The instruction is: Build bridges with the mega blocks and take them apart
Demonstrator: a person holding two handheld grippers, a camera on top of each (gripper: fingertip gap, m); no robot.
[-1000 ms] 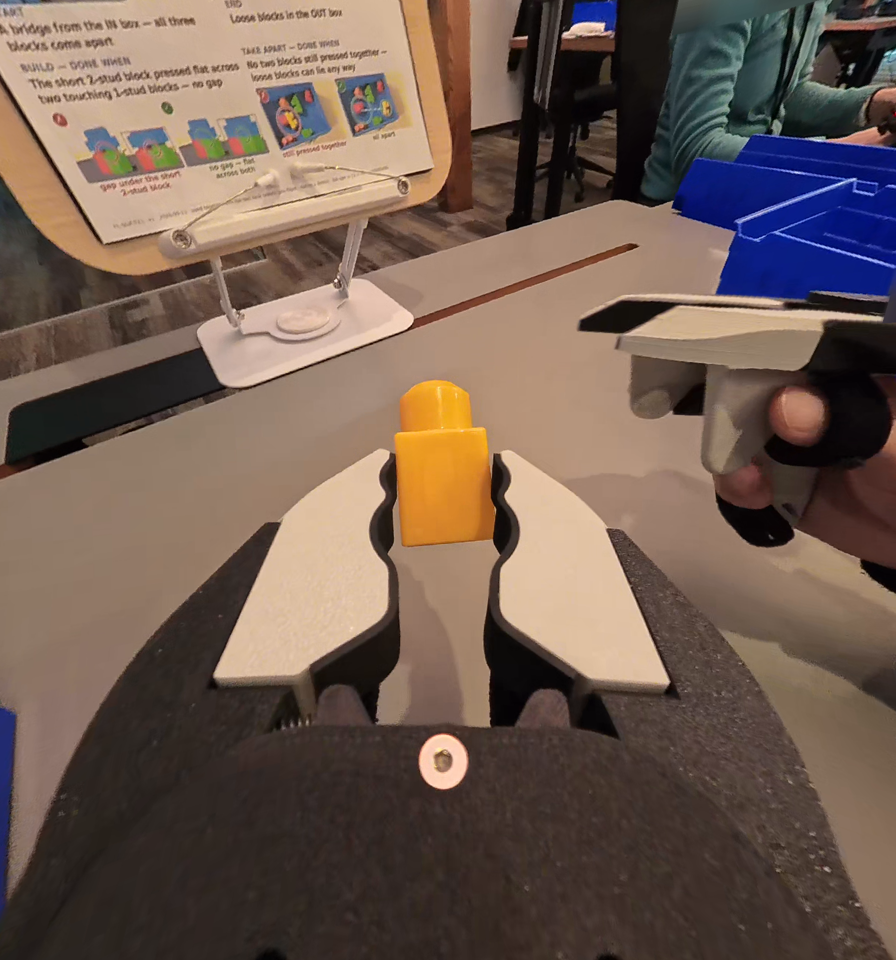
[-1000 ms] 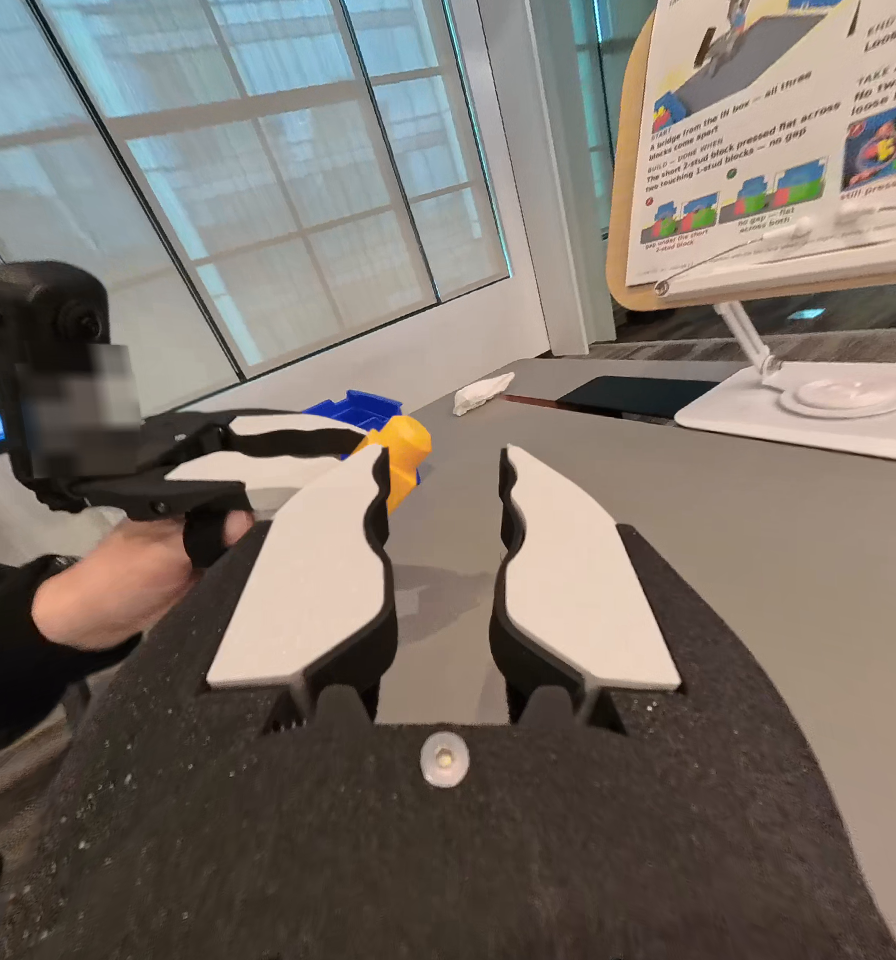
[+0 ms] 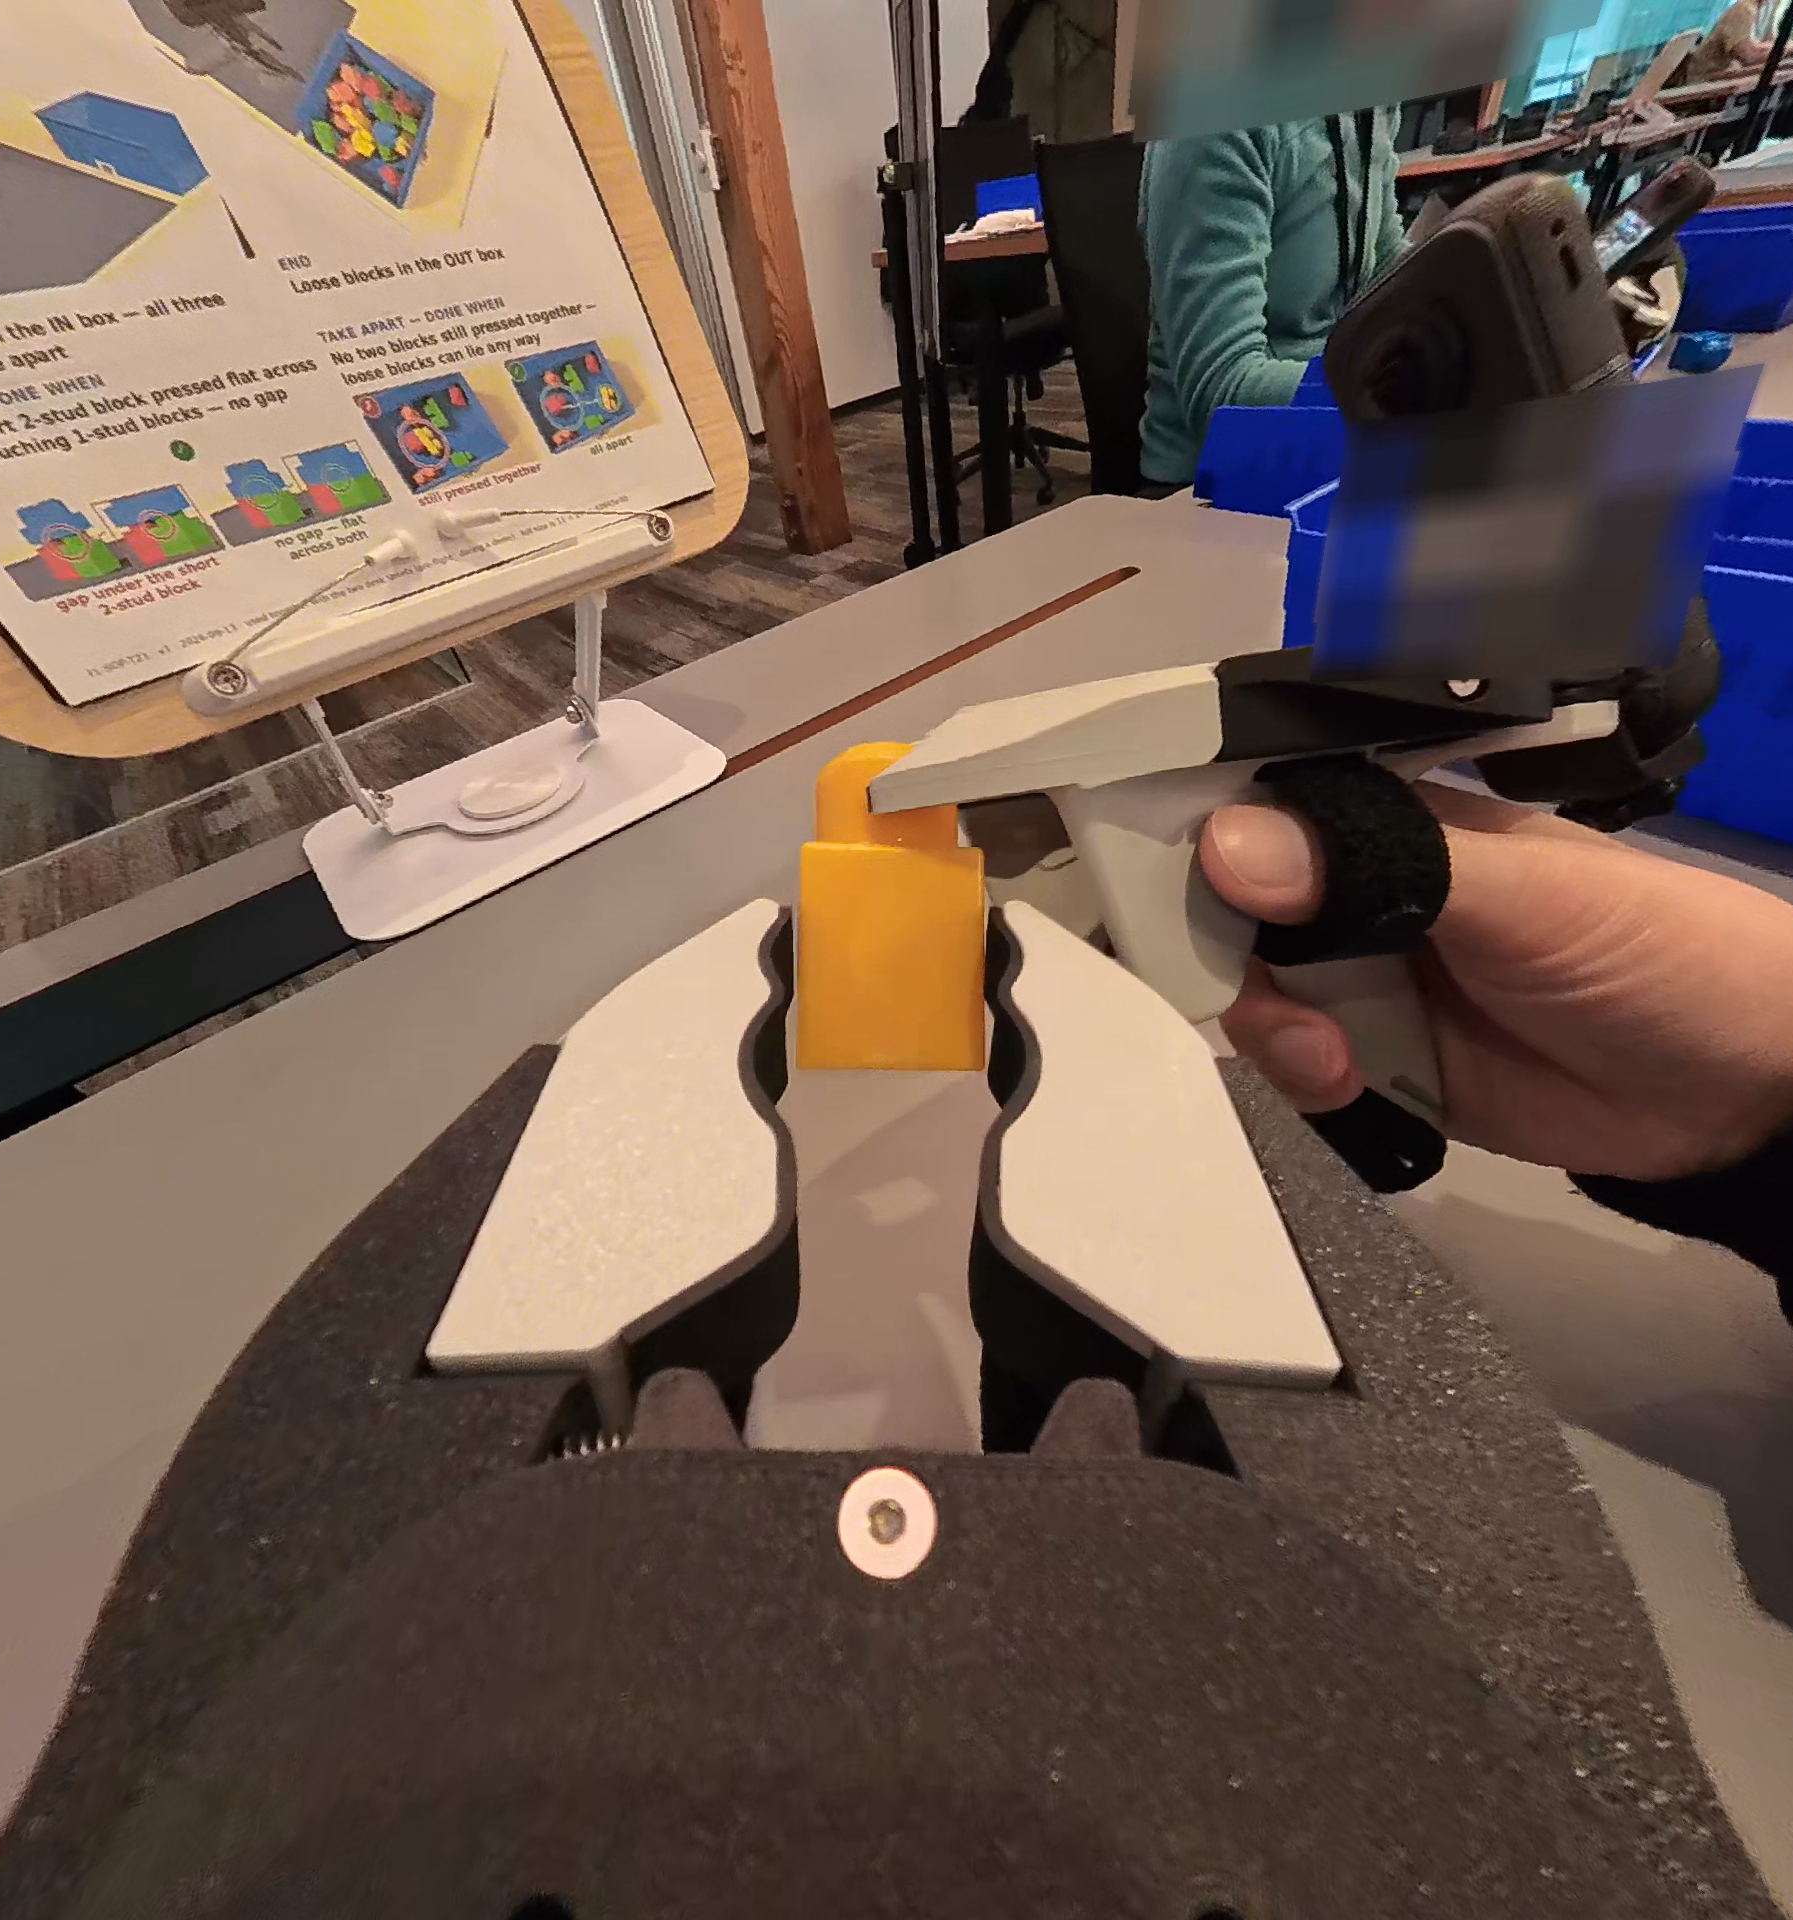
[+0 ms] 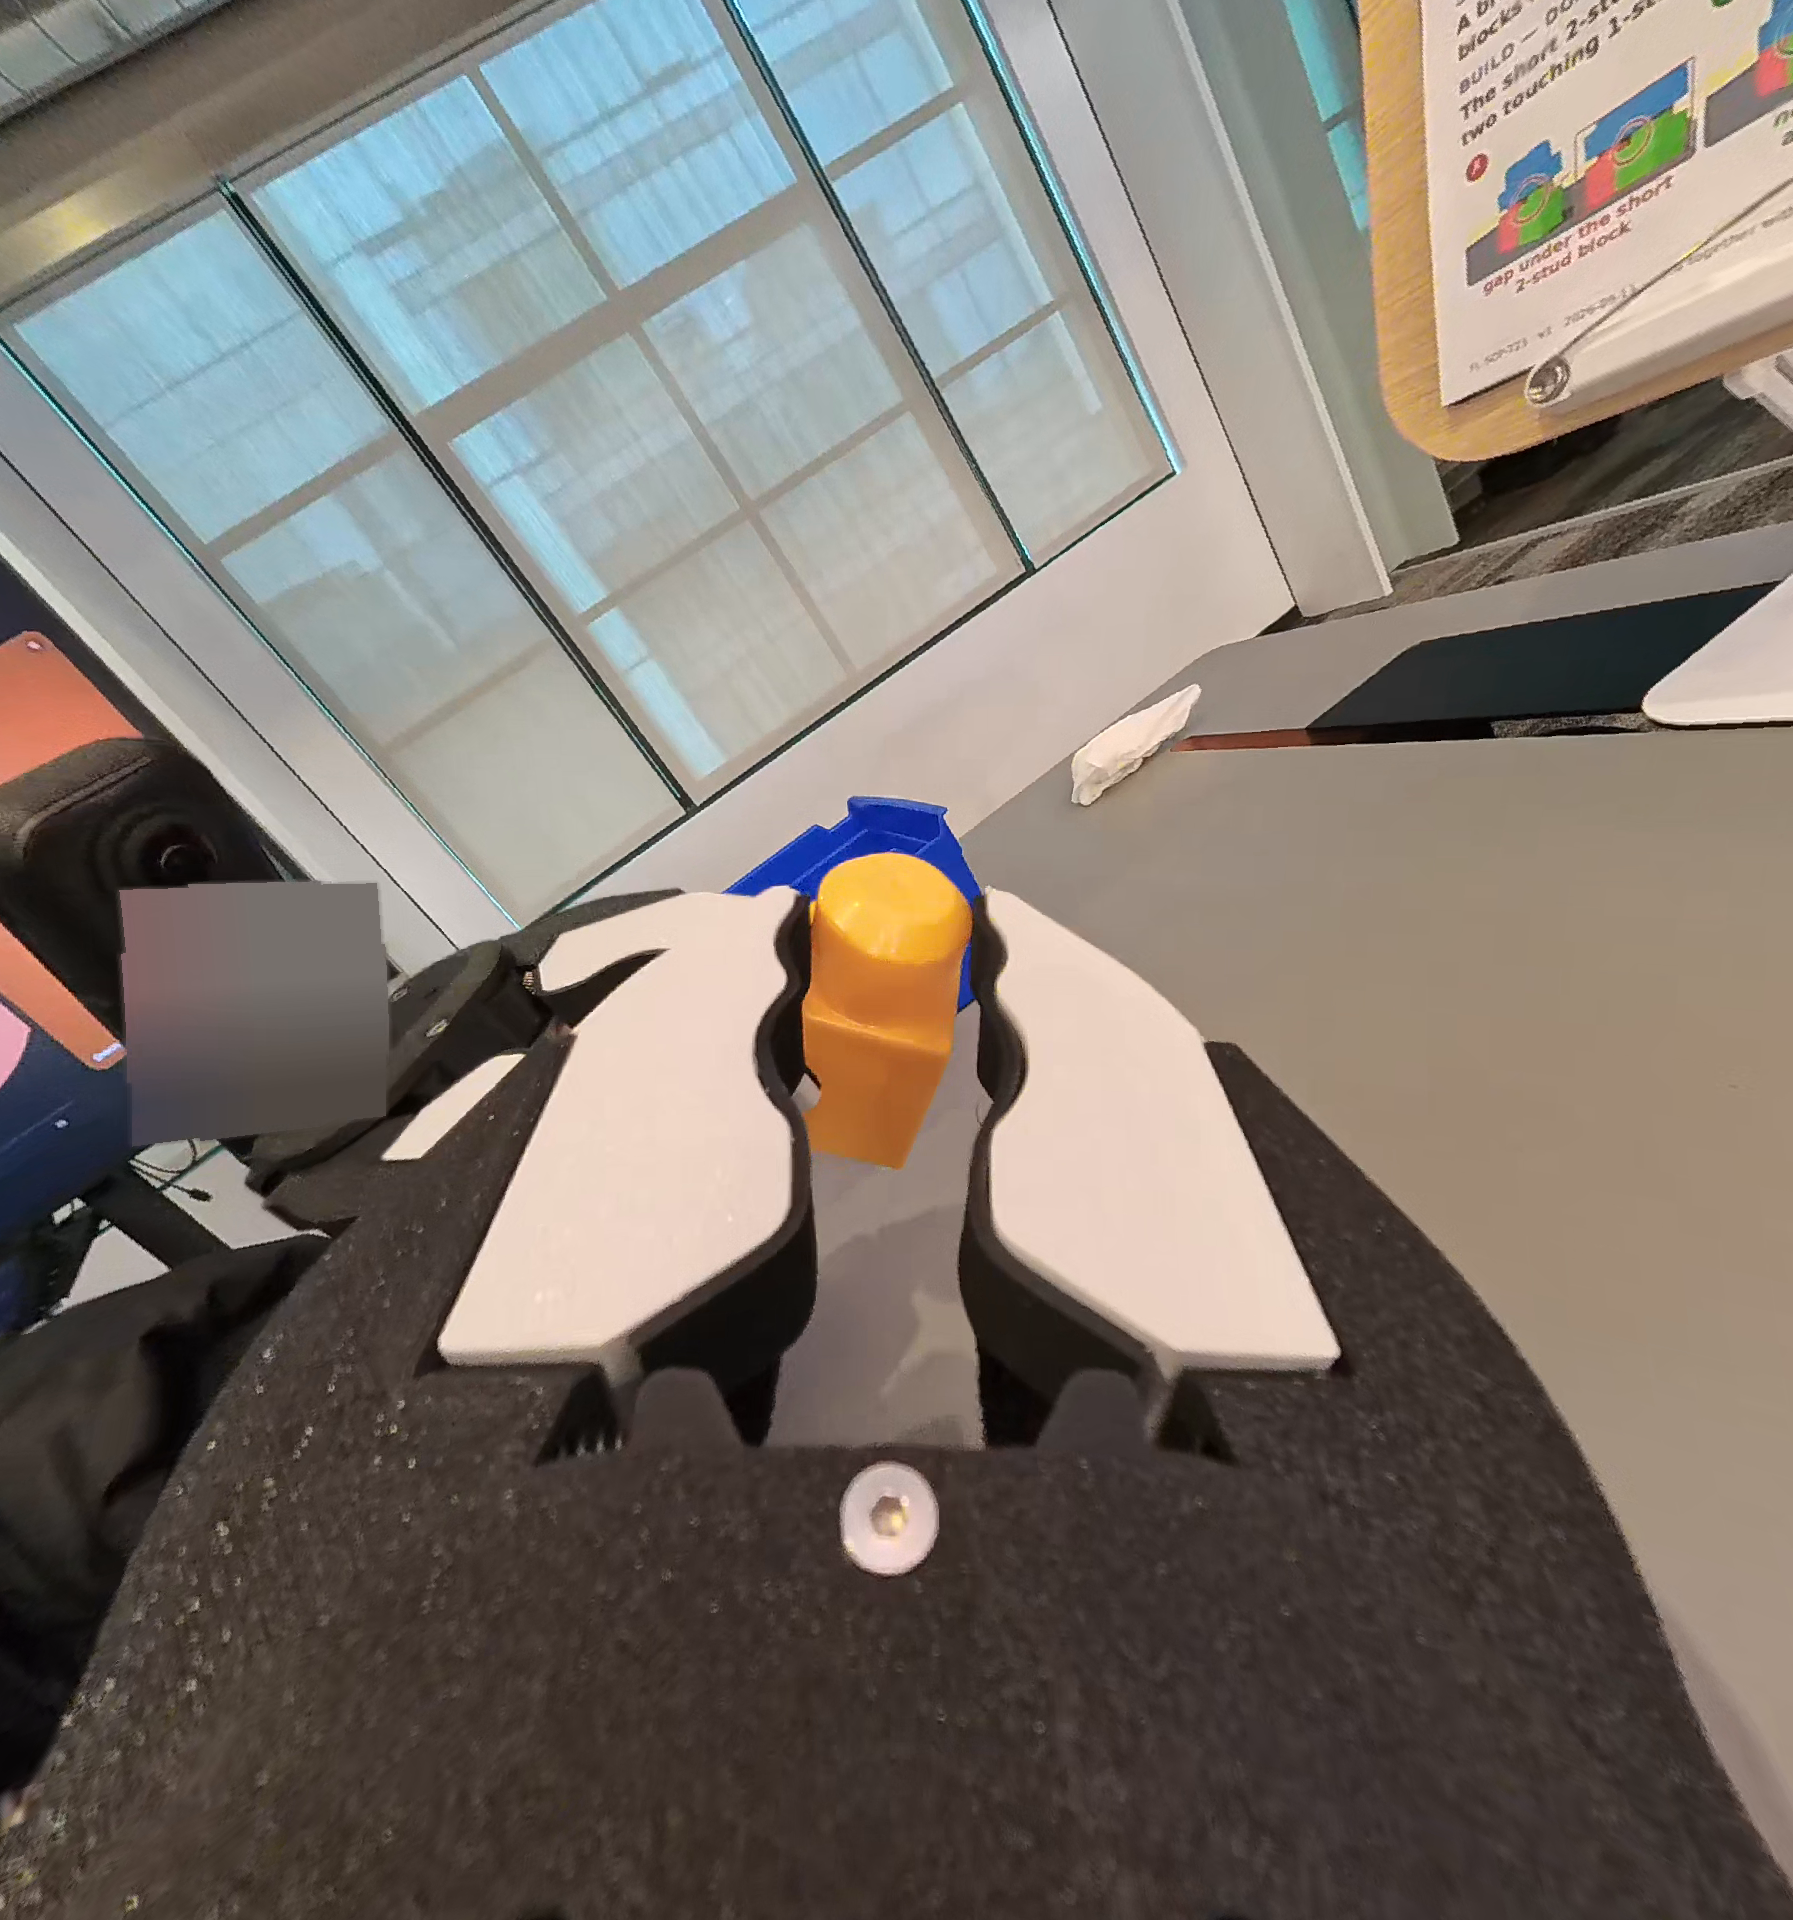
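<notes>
Orange plastic fills the space between the fingers of my left claw (image 3: 887, 961): a one-stud orange block (image 3: 890, 961), upright, stud on top, its square body pinched on both sides by the dark pads and lifted clear of the grey counter (image 3: 196, 1195). My right claw (image 4: 887, 971) reaches in from the right and has its tips around the stud of that same block (image 4: 876, 1023); in the right wrist view the two fingers sit close on either side of the rounded stud and look to be touching it, the gap between them only as wide as the stud. In the left wrist view the upper white finger (image 3: 1068, 732) of that claw lies across the stud, and my right hand (image 3: 1557, 997) wraps the pale grip behind it with a black strap over one finger. Beyond the block, in the right wrist view, the corner of a blue bin (image 4: 897, 831) peeks out at the counter's far edge, and a crumpled white cloth (image 4: 1131, 743) lies farther along. A white stand (image 3: 518, 821) holding an instruction card (image 3: 279, 343) sits on the counter's far side, and more blue bins (image 3: 1785, 623) stand to the right, behind my right claw.
</notes>
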